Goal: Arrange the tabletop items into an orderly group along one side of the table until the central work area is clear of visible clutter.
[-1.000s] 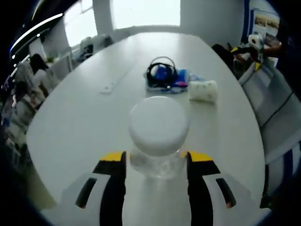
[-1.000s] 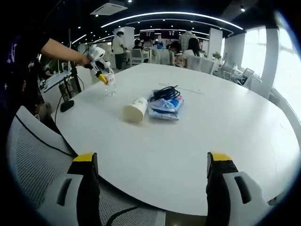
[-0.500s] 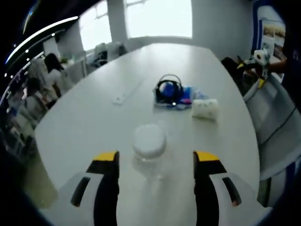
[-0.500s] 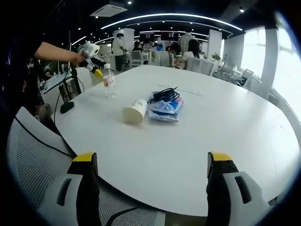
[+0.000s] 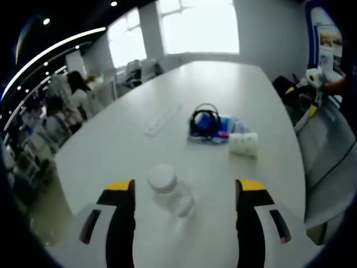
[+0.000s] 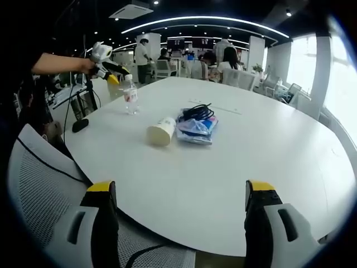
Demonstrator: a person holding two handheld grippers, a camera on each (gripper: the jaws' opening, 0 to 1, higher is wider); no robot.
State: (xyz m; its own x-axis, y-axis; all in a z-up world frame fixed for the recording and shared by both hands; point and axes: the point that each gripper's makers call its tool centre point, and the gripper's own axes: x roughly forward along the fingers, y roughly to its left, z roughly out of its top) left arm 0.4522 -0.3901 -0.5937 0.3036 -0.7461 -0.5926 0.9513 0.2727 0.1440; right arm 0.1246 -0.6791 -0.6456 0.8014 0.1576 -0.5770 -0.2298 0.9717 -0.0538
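Bottle (image 5: 170, 191) stands upright between the spread, untouching jaws of the left gripper (image 5: 184, 192).

White table (image 6: 268, 151), white-capped clear bottle (image 5: 170, 191)

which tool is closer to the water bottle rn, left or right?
Left. The left tool is open, just behind the water bottle, which stands free on the table. The right tool is open at the table's opposite edge, over a mesh chair.
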